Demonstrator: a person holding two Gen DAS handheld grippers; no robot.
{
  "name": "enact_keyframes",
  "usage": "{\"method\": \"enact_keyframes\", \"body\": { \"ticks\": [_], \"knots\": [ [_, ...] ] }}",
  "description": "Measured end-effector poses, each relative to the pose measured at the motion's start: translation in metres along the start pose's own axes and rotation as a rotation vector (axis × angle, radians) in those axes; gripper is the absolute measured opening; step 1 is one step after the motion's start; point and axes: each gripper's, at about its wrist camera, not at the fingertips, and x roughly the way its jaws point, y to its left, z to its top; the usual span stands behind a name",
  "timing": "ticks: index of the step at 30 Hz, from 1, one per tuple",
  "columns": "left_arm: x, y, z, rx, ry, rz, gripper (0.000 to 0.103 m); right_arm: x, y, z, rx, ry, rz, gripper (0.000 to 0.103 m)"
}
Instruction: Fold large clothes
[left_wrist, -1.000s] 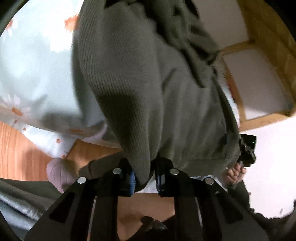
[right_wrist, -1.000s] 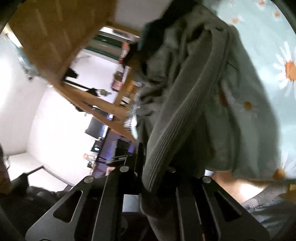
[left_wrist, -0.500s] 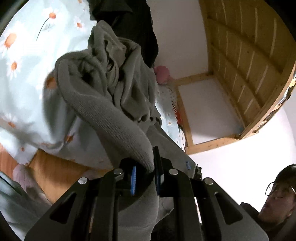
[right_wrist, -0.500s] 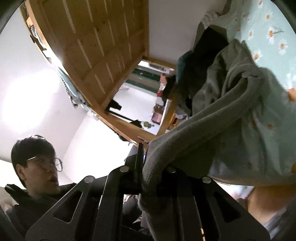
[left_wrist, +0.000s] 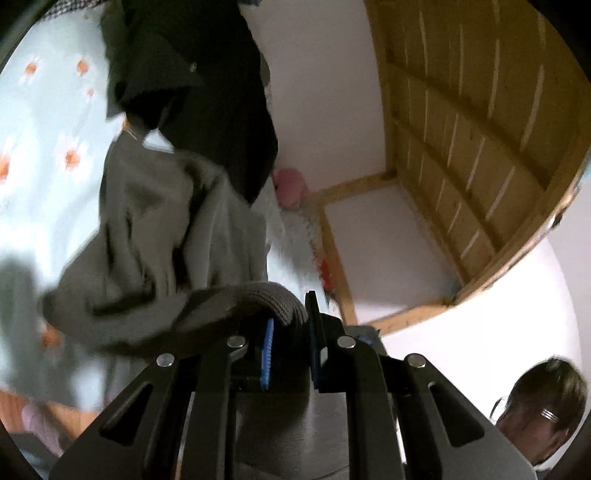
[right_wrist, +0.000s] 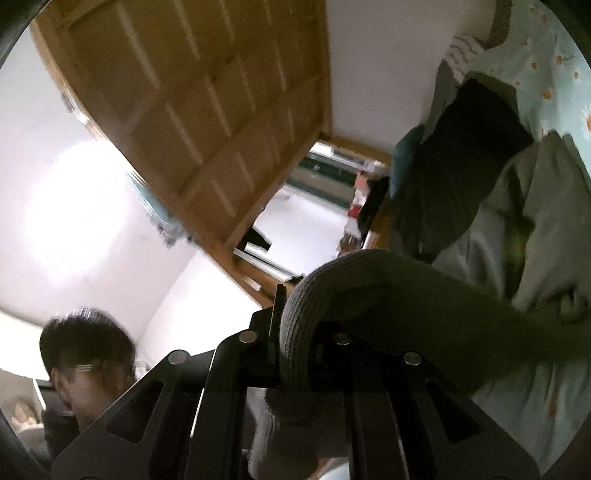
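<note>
A grey-green knit sweater (left_wrist: 155, 236) hangs lifted over the light blue daisy bedsheet (left_wrist: 40, 122). My left gripper (left_wrist: 290, 321) is shut on its ribbed edge, which folds over the blue pads and drops toward the camera. In the right wrist view the same sweater (right_wrist: 546, 221) stretches from the bed to my right gripper (right_wrist: 295, 332), which is shut on another ribbed edge curling over the fingers. Both grippers point roughly level or upward, away from the bed.
A black garment (left_wrist: 199, 92) lies on the bed behind the sweater, also seen as the black garment (right_wrist: 461, 162). A wooden slatted bunk (left_wrist: 472, 122) hangs overhead. A pink object (left_wrist: 291, 184) sits by the wall. The person's head (right_wrist: 81, 354) is at lower left.
Both grippers rose and tilted upward, pulling the sweater up off the bed. The views swung from the sheet and floor toward the wall and wooden slats. Grips stayed shut.
</note>
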Motion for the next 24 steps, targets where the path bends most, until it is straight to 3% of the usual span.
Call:
{"method": "enact_keyframes", "body": {
  "ticks": [3, 4, 7, 9, 11, 12, 13, 14, 16, 19, 21, 24],
  "knots": [
    [0.010, 0.019, 0.043, -0.071, -0.030, 0.014, 0.013, 0.016, -0.029, 0.042, 0.067, -0.083, -0.048, 0.010],
    [0.017, 0.031, 0.062, -0.100, -0.045, 0.049, 0.014, 0.021, -0.039, 0.053, 0.093, -0.110, -0.071, 0.010],
    [0.031, 0.056, 0.095, -0.142, -0.085, 0.152, 0.019, 0.044, -0.083, 0.095, 0.212, -0.184, -0.281, 0.012],
    [0.046, 0.074, 0.113, -0.146, -0.113, 0.257, 0.037, 0.055, -0.119, 0.115, 0.310, -0.227, -0.456, 0.013],
    [0.056, 0.086, 0.120, -0.160, -0.131, 0.302, 0.072, 0.062, -0.144, 0.125, 0.363, -0.232, -0.568, 0.030],
    [0.056, 0.093, 0.121, -0.185, -0.155, 0.305, 0.078, 0.063, -0.157, 0.128, 0.400, -0.240, -0.594, 0.060],
    [0.055, 0.101, 0.121, -0.222, -0.190, 0.282, 0.085, 0.062, -0.163, 0.130, 0.420, -0.266, -0.581, 0.100],
    [0.051, 0.105, 0.121, -0.242, -0.226, 0.270, 0.095, 0.058, -0.166, 0.132, 0.434, -0.309, -0.571, 0.100],
    [0.040, 0.108, 0.121, -0.247, -0.291, 0.269, 0.097, 0.052, -0.165, 0.139, 0.445, -0.323, -0.575, 0.100],
    [0.017, 0.095, 0.121, -0.209, -0.332, 0.257, 0.097, 0.055, -0.145, 0.156, 0.341, -0.244, -0.608, 0.100],
    [0.013, 0.074, 0.120, -0.135, -0.310, 0.271, 0.097, 0.071, -0.113, 0.165, 0.155, -0.119, -0.760, 0.100],
    [0.033, 0.018, 0.107, 0.095, -0.256, 0.361, 0.097, 0.113, -0.079, 0.154, -0.116, 0.062, -0.925, 0.100]
  ]
}}
